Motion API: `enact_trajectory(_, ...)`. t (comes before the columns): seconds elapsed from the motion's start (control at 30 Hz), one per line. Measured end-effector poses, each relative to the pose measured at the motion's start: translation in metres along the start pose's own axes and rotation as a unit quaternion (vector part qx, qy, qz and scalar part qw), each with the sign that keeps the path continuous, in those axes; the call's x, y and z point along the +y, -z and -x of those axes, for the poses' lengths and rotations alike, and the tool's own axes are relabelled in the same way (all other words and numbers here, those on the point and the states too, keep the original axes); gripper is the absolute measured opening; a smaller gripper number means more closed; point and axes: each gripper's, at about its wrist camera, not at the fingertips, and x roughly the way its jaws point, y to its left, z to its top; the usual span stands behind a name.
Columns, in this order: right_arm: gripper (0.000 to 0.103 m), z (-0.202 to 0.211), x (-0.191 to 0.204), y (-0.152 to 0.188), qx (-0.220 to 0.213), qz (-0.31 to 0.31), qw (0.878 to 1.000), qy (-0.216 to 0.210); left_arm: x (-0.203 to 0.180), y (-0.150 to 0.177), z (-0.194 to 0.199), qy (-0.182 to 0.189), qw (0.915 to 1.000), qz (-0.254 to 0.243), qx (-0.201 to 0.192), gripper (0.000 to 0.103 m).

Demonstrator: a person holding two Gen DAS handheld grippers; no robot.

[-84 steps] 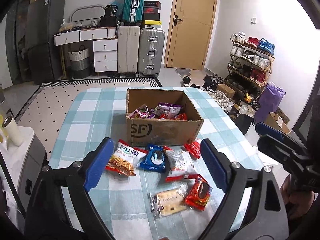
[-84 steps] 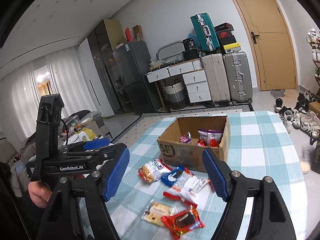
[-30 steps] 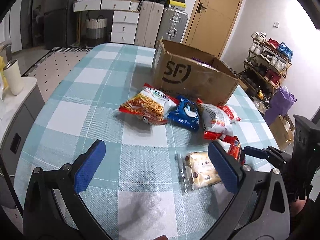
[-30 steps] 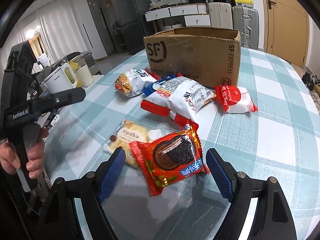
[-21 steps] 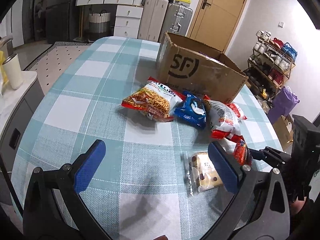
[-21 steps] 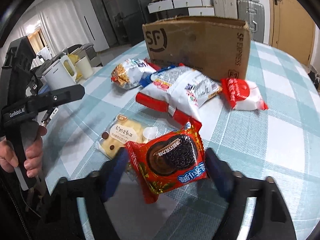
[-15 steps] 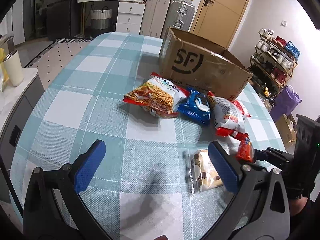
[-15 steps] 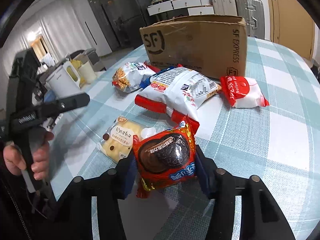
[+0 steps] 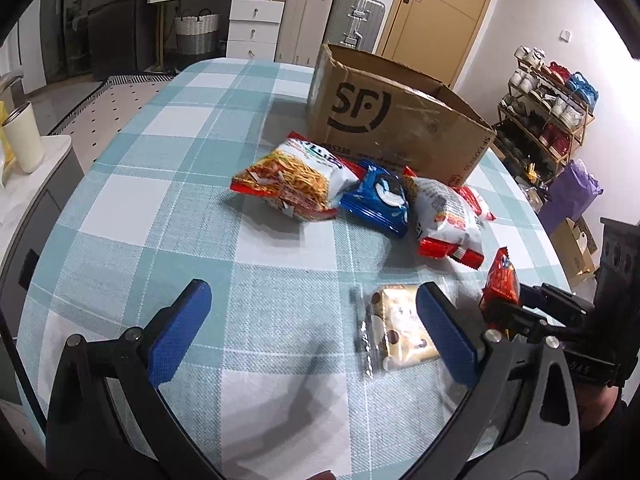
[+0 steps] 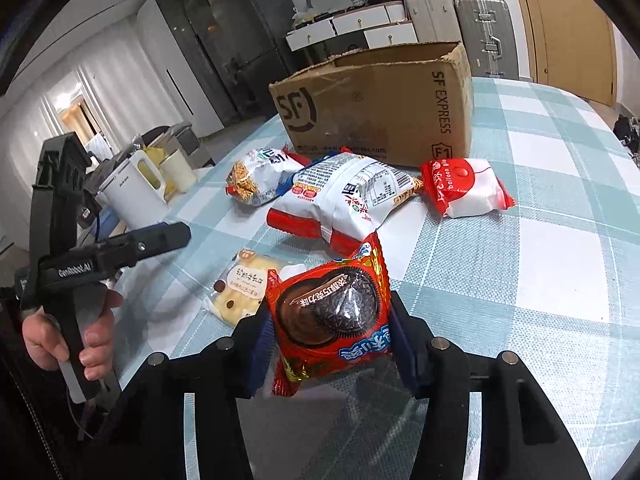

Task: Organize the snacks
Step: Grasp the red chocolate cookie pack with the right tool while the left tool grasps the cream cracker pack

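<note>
My right gripper is shut on a red chocolate cookie pack and holds it just above the table; the pack shows edge-on in the left wrist view. My left gripper is open and empty above the checked tablecloth, with a pale bread pack beside its right finger. Near the SF cardboard box lie an orange noodle-snack bag, a blue cookie pack and a white-and-red bag. A red-and-white pack lies to the right of the box front.
A white kettle and a cup stand on a side counter left of the table. Suitcases, white drawers and a door are behind the box. A shoe rack stands at the right.
My right gripper has closed on the red cookie pack and lifted it off the table. My left gripper stayed open and shifted slightly over the cloth.
</note>
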Motion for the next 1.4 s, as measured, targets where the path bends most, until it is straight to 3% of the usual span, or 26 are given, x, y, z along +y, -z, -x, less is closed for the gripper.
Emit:
enact_trajectory(0.43,0.052,0.022,-0.008,0.004,-0.026,-0.011,1.0,0.003,-0.034,0.012,-0.016,0.011,0.9989,-0.015,0.044,0.102)
enact_trajectory(0.8,0.052,0.037,-0.019,0.012,-0.042,-0.027,0.999,-0.001,-0.067,0.025,-0.045,-0.021,0.9955,-0.03,0.087,0.102)
enact_trajectory(1.1,0.052,0.04,-0.025,0.019,-0.047,-0.038,0.998,-0.007,-0.084,0.027,-0.056,-0.047,0.9933,-0.05,0.093,0.102)
enact_trajectory(1.4,0.052,0.042,-0.025,0.019,-0.05,-0.038,0.998,-0.008,-0.092,0.03,-0.056,-0.044,0.9927,-0.074,0.084,0.099)
